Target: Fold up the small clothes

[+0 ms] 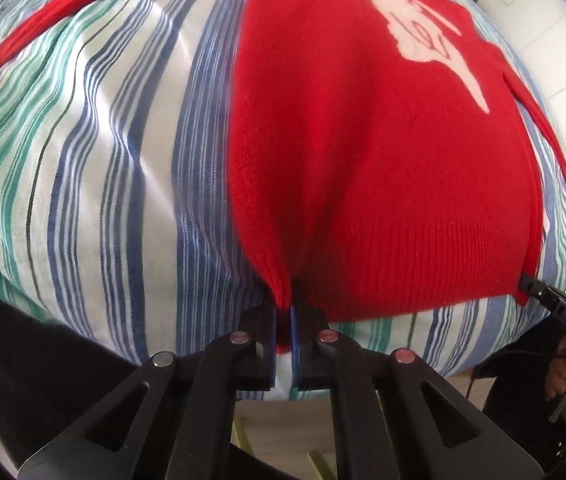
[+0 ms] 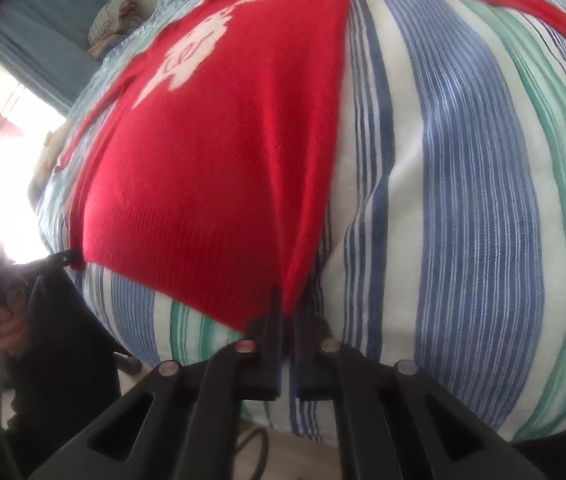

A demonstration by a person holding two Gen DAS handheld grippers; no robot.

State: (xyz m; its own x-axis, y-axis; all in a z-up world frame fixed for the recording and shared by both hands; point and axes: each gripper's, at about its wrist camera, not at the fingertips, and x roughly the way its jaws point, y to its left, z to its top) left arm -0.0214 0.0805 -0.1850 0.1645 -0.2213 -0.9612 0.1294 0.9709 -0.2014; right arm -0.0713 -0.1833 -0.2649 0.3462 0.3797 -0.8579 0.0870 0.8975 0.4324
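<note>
A small red knit sweater [image 1: 383, 168] with a white animal figure [image 1: 423, 36] lies flat on a striped bedsheet [image 1: 103, 160]. My left gripper [image 1: 286, 312] is shut on the sweater's near-left hem corner. My right gripper [image 2: 289, 312] is shut on the near-right hem corner of the sweater [image 2: 211, 184]. The right gripper also shows in the left wrist view [image 1: 531, 284], pinching that corner; the left gripper shows in the right wrist view [image 2: 65, 258]. One sleeve [image 1: 83, 8] stretches out to the left, the other [image 1: 539, 120] to the right.
The blue, green and white striped sheet [image 2: 463, 200] covers the bed, whose near edge drops off just under both grippers. A pile of clothes [image 2: 113, 20] sits at the far end by a blue curtain [image 2: 39, 20]. Pale floor tiles [image 1: 555, 20] show beyond the bed.
</note>
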